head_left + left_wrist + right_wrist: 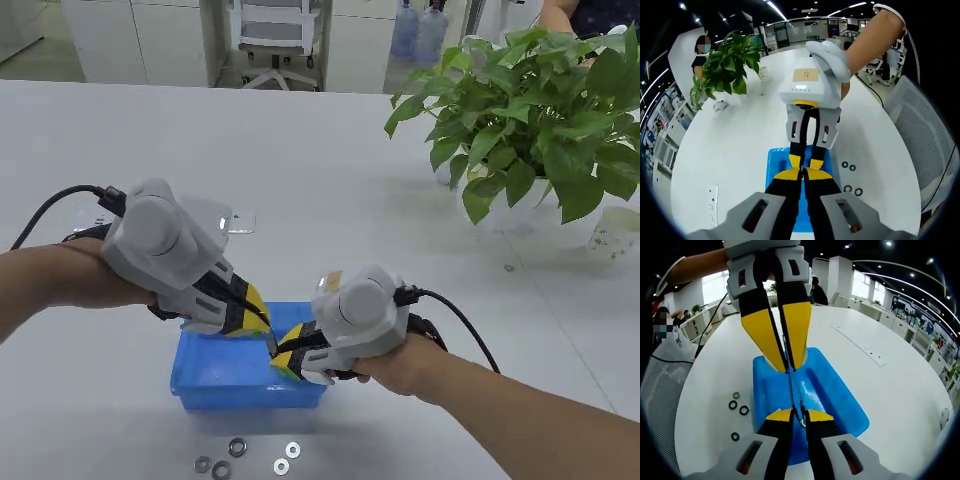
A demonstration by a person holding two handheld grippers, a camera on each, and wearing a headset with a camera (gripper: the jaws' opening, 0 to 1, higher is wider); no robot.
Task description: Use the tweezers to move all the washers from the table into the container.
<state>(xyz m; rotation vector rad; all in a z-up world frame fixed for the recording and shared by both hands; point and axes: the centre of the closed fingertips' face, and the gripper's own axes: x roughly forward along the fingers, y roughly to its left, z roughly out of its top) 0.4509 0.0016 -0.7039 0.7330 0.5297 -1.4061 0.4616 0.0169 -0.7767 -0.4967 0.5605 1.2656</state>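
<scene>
L gripper (803, 174): enters head view from 9 o'clock. Forearm low and level over the table, L hand (90, 275) wrapped round the body, jaws angled down toward 4 o'clock. Jaws together, clamped on the upper end of the tweezers (795, 395). Black cable (50, 215) trails off its back toward 9.

R gripper (799, 416): enters from 4 o'clock. R hand (400, 365) sits under the body, jaws pointing toward 9–10 o'clock, nose to nose w/ L gripper. Jaws almost closed, pinching the tweezers' lower part. The thin metal legs run between the two sets of yellow tips. Can't tell whether a washer sits in the tweezer tips.

Both sets of tips meet over the container (215, 385): blue, open-top, low centre in head view. Tweezers lie w/in its outline.

Washers (237, 447): five in a loose cluster on the table (330, 190), at 6 o'clock from the container, near its front wall but apart from it.

Surface: white, matte. Plant (520, 110) in a white pot at 2 o'clock. White power strip (712, 200) lies flat on the tabletop.

Room: open office. Chair (275, 40) at 12 o'clock beyond the far edge, water bottles (405, 30) at 1 o'clock. Ceiling strip lights (777, 9) show in the gripper views. Person (699, 62) behind the plant.
</scene>
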